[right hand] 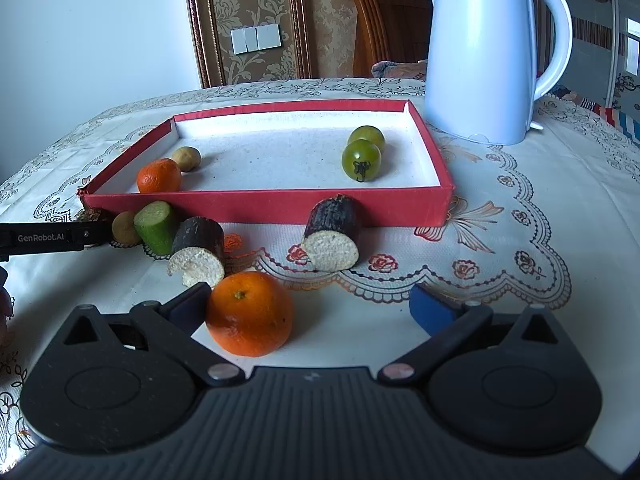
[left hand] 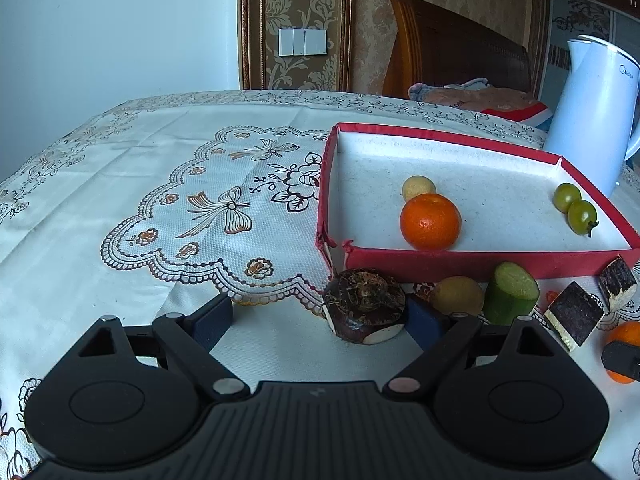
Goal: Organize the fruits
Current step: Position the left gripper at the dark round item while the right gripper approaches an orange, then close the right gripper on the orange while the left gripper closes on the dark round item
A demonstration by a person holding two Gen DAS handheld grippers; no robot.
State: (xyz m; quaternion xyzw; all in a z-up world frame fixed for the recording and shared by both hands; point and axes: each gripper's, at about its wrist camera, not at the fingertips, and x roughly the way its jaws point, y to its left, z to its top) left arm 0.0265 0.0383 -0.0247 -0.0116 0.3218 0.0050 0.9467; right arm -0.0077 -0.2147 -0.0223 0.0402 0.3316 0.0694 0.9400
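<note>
A red tray (left hand: 480,262) (right hand: 264,205) holds a small orange (left hand: 430,222) (right hand: 159,176), a tan round fruit (left hand: 418,187) (right hand: 187,158) and two green tomatoes (left hand: 575,204) (right hand: 362,152). My left gripper (left hand: 318,320) is open around a dark brown water chestnut (left hand: 364,306), which touches its right finger. My right gripper (right hand: 310,306) is open around a large orange (right hand: 250,314) that touches its left finger. A cucumber piece (left hand: 510,292) (right hand: 157,226), a yellow-green fruit (left hand: 458,295) (right hand: 125,227) and two dark cane pieces (right hand: 198,250) (right hand: 334,234) lie before the tray.
A white kettle (right hand: 486,52) (left hand: 592,116) stands behind the tray's right end. The table carries an embroidered white cloth (left hand: 180,208). A wooden chair (left hand: 452,48) with clothes stands beyond the far edge. The left gripper's arm (right hand: 48,237) shows at the left in the right wrist view.
</note>
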